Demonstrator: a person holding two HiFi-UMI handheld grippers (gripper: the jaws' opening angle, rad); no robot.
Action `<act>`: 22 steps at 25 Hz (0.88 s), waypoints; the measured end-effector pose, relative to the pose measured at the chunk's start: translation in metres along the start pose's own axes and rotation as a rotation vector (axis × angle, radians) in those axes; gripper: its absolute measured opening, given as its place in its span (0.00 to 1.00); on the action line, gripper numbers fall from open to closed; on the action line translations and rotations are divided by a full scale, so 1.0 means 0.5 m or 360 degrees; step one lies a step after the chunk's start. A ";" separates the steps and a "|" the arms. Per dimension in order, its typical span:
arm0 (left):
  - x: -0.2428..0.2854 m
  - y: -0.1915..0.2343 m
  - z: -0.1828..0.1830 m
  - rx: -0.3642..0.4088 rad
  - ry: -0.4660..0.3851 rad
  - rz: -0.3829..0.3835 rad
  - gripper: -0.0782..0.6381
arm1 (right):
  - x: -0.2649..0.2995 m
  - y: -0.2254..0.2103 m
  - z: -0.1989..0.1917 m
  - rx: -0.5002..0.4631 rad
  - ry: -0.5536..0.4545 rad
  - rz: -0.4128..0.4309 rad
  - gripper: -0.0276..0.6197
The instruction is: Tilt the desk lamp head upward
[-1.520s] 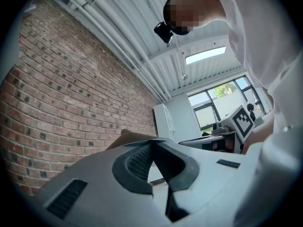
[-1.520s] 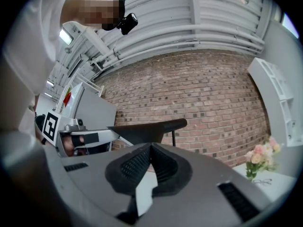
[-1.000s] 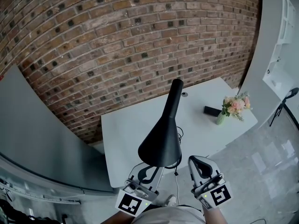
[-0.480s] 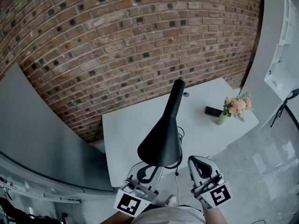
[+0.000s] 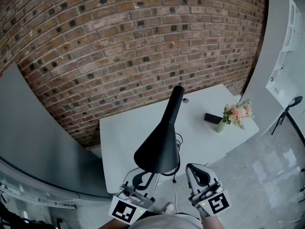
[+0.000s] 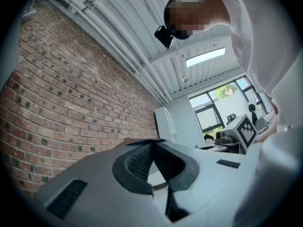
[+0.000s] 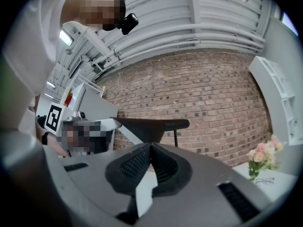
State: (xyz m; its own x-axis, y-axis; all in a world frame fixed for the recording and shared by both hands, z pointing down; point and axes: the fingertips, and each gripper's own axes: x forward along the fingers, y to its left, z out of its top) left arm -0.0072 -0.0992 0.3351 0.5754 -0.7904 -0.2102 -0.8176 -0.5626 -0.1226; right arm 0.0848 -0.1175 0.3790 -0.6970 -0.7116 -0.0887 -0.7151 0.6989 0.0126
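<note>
step: we judge the upward tilt barely begun | lamp head (image 5: 157, 144) centre frame, above table (image 5: 121, 132) near edge, facing down | left gripper (image 5: 143, 179) lower centre, jaws closed tip to tip, nothing clamped, tucked under shade rim, likely to push up | right gripper (image 5: 196, 171) lower right, jaws closed, empty, clear of lamp

Black conical desk lamp head (image 5: 159, 144) faces downward, neck slanting up.
</note>
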 end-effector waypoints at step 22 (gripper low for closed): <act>-0.002 0.006 0.024 0.0000 -0.0038 0.0033 0.12 | 0.008 0.012 -0.006 0.0000 0.0022 0.0064 0.06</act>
State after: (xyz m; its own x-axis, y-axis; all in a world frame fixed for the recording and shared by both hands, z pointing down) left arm -0.0105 -0.0970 0.3233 0.5574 -0.7961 -0.2356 -0.8295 -0.5459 -0.1181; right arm 0.0773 -0.1164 0.3816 -0.7258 -0.6838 -0.0745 -0.6865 0.7270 0.0159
